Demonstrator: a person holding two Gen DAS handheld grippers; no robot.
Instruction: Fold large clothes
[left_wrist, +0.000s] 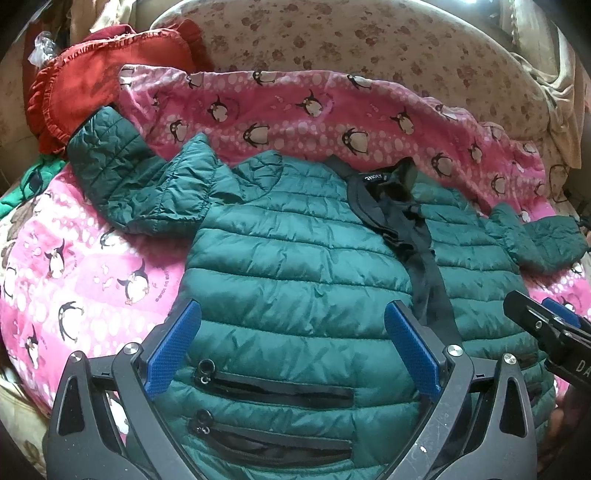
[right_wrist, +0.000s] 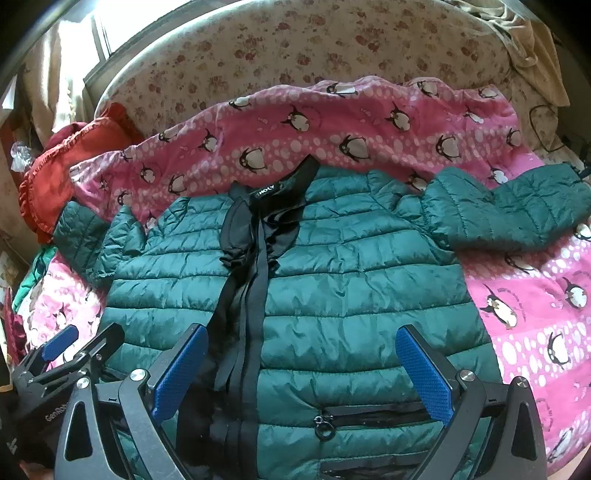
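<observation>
A dark green quilted puffer jacket (left_wrist: 295, 266) lies front up on a pink penguin-print blanket (left_wrist: 74, 266), its black zipper placket (right_wrist: 243, 295) down the middle and both sleeves spread out. It also shows in the right wrist view (right_wrist: 351, 288). My left gripper (left_wrist: 291, 325) is open and empty, hovering over the jacket's left half above two zip pockets (left_wrist: 273, 391). My right gripper (right_wrist: 299, 350) is open and empty over the lower right half, near another zip pocket (right_wrist: 369, 411). Each gripper shows at the edge of the other's view: the right (left_wrist: 550, 332), the left (right_wrist: 66, 354).
The blanket also shows in the right wrist view (right_wrist: 535, 314). A red ruffled cushion (left_wrist: 85, 88) lies at the far left. A floral-covered headboard or sofa back (left_wrist: 369, 40) rises behind. Green cloth (left_wrist: 22, 188) pokes out at the left edge.
</observation>
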